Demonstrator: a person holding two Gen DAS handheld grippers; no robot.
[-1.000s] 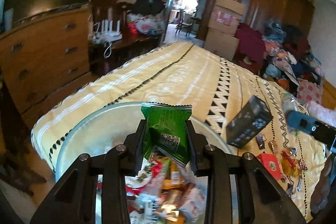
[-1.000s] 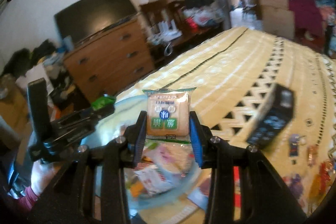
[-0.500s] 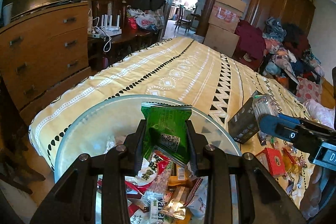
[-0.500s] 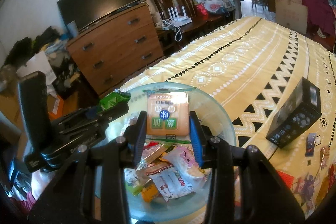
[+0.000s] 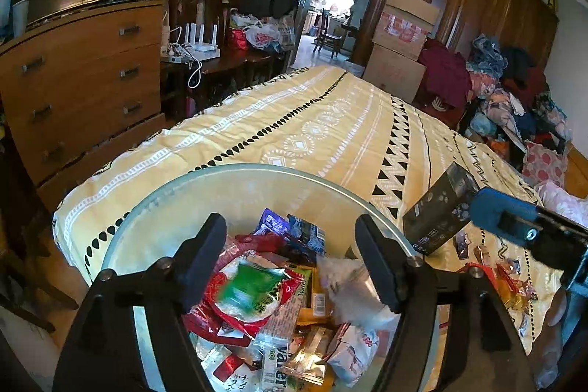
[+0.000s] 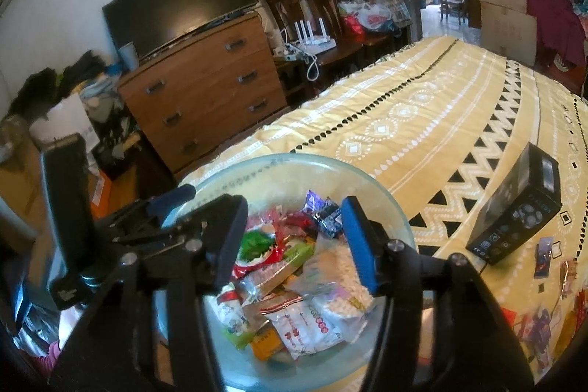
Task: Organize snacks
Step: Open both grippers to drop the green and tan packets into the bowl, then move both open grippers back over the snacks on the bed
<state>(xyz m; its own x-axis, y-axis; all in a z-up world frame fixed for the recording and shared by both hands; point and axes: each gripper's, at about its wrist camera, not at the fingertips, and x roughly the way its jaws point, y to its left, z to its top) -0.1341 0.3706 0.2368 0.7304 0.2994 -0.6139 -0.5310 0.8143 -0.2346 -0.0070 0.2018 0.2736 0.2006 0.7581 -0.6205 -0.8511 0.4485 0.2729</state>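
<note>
1. Over the glass bowl [image 5: 257, 179] at the near corner of the bed, I am holding both grippers side by side; the left gripper [image 5: 290, 256] and the right gripper [image 6: 294, 234] have just been opening, and their fingers are now standing apart with nothing between them.
2. The green packet [image 5: 250, 289] is dropping, blurred, onto the heap of snacks [image 6: 294, 285] in the bowl; a pale biscuit packet [image 6: 341, 263] is lying at the heap's right side.
3. I am judging these packets as light, soft and crinkly, with slippery film; biscuits inside would probably crush under a hard squeeze, so taking each by a flat face or a sealed edge looks safest.
4. More small wrapped sweets [image 5: 511, 281] are lying loose on the bed to the right, near a dark box [image 6: 514, 212] that is sitting tilted on the cover.
5. The bed [image 5: 330, 120] is wearing a yellow patterned cover, soft and giving, so the bowl may be resting unevenly.
6. Around it, a wooden dresser [image 6: 205, 90] with a dark screen on top, chairs, cardboard boxes and piled clothes are crowding the room.
</note>
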